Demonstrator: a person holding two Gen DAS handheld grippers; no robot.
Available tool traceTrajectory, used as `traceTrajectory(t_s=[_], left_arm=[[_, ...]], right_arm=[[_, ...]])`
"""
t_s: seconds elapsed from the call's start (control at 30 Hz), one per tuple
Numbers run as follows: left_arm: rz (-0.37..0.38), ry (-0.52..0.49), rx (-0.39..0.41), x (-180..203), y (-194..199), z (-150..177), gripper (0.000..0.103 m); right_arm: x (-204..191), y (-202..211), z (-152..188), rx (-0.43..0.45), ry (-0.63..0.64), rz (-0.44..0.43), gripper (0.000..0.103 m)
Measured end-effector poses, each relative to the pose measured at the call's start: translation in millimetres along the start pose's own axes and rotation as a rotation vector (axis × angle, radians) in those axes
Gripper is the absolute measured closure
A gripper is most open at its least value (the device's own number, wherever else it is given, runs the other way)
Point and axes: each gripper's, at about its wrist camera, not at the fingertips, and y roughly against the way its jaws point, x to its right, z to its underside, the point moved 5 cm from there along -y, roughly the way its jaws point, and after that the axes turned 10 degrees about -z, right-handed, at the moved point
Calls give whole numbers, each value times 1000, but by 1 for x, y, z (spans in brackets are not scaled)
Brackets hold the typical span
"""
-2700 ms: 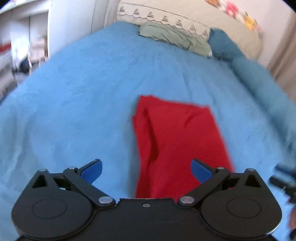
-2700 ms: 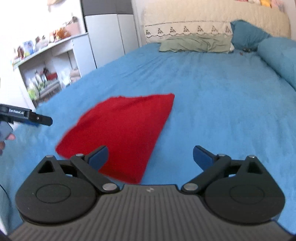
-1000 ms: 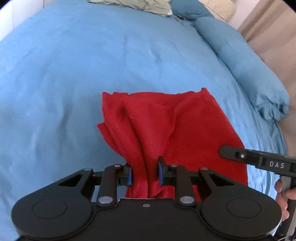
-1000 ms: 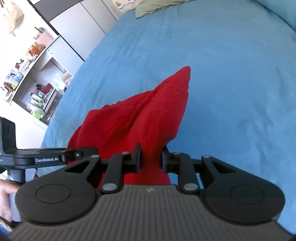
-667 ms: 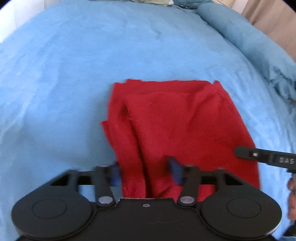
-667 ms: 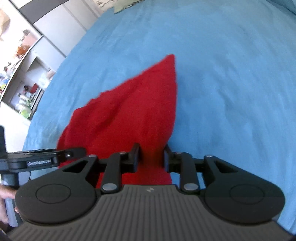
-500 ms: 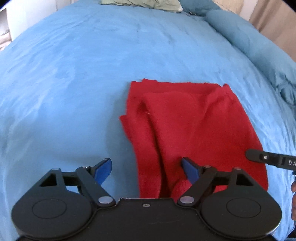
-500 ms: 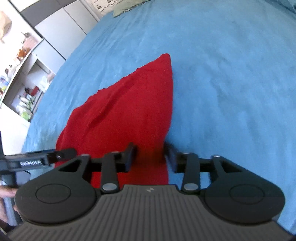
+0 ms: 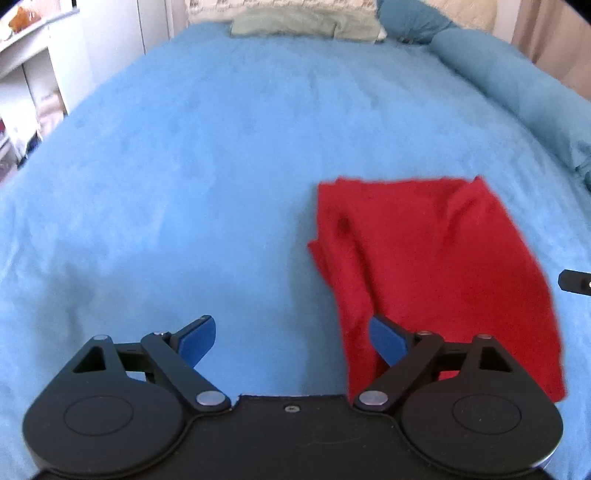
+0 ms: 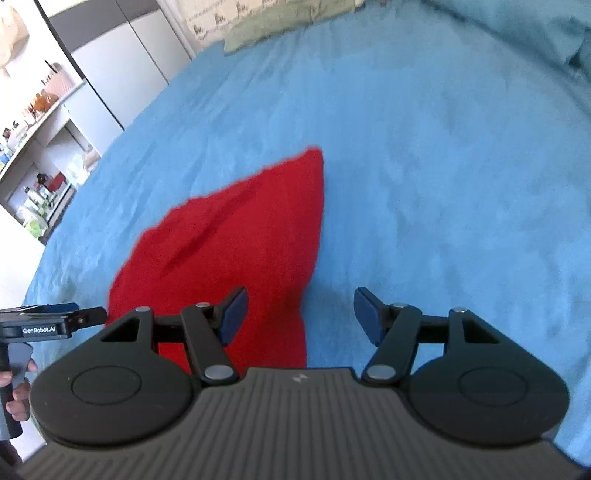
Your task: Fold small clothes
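Your folded red cloth (image 9: 436, 266) lies flat on the blue bedspread (image 9: 207, 177), your left claw (image 9: 293, 341) spread wide over its left edge and your right claw (image 10: 299, 314) wide by its right edge, both gripping nothing.

Folded cloth (image 9: 436, 266) flat on the bedspread (image 9: 207, 177), pillow (image 9: 303, 26) far behind at the headboard.

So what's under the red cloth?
The red cloth lies on the blue blanket, which shows all around it. Whether anything hides beneath or inside its folds is covered.
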Motion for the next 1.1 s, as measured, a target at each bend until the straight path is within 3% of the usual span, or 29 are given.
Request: traceTrajectory(t_s=[0.2, 0.27, 0.33, 0.37, 0.6, 0.73, 0.87, 1.1], left_arm=[[4, 13, 137, -2, 96, -23, 10], [7, 16, 177, -2, 130, -26, 1], [2, 31, 211, -4, 159, -25, 0], [-8, 36, 233, -6, 175, -22, 0], [-114, 21, 328, -3, 264, 22, 0], [-140, 31, 344, 2, 294, 57, 0], [-110, 46, 340, 10, 311, 89, 0], [-138, 20, 371, 20, 325, 127, 0]], right_arm=[[-44, 74, -21, 87, 100, 10, 24], [-61, 105, -24, 105, 108, -9, 16], [-78, 135, -24, 131, 109, -10, 5], [-86, 151, -23, 150, 112, 1, 0], [-135, 237, 1, 228, 162, 130, 0], [-159, 267, 35, 226, 216, 191, 0], [-175, 280, 76, 220, 257, 257, 0], [-175, 282, 130, 158, 218, 292, 0]])
